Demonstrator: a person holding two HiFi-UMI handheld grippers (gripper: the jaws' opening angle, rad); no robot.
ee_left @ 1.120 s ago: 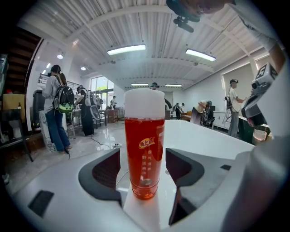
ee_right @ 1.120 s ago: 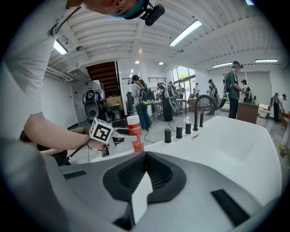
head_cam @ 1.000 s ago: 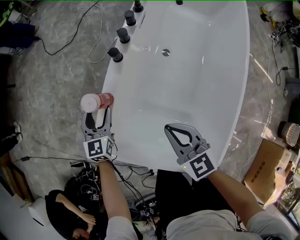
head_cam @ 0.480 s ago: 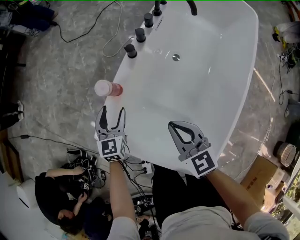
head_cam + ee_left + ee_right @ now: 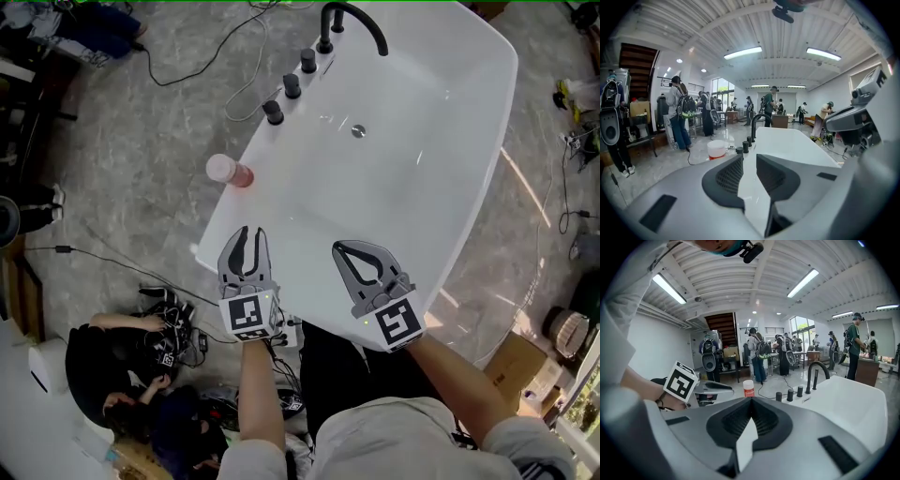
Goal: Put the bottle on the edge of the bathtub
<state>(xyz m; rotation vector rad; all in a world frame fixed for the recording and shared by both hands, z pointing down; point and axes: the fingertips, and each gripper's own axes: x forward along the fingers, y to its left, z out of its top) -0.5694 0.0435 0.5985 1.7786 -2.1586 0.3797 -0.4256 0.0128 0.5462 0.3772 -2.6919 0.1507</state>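
Note:
The bottle (image 5: pixel 228 171), pink with a white cap, stands upright on the left rim of the white bathtub (image 5: pixel 490 178). It also shows in the left gripper view as bottle (image 5: pixel 716 150) and in the right gripper view as bottle (image 5: pixel 748 388). My left gripper (image 5: pixel 247 232) hangs over the near rim, well short of the bottle; its jaws are closing with nothing between them, and a narrow gap remains (image 5: pixel 749 158). My right gripper (image 5: pixel 340 249) is shut and empty over the near end of the tub, tips meeting (image 5: pixel 751 400).
A black faucet (image 5: pixel 352 19) and three black knobs (image 5: pixel 292 86) stand on the far left rim, and a drain (image 5: pixel 358 131) lies in the basin. Cables trail over the grey floor. A person (image 5: pixel 122 394) sits at lower left; a cardboard box (image 5: pixel 511 361) lies at lower right.
My left gripper has let go of the bottle, drawn back toward me and to the right, and its jaws have narrowed. The bottle stays on the rim. The right gripper has barely moved.

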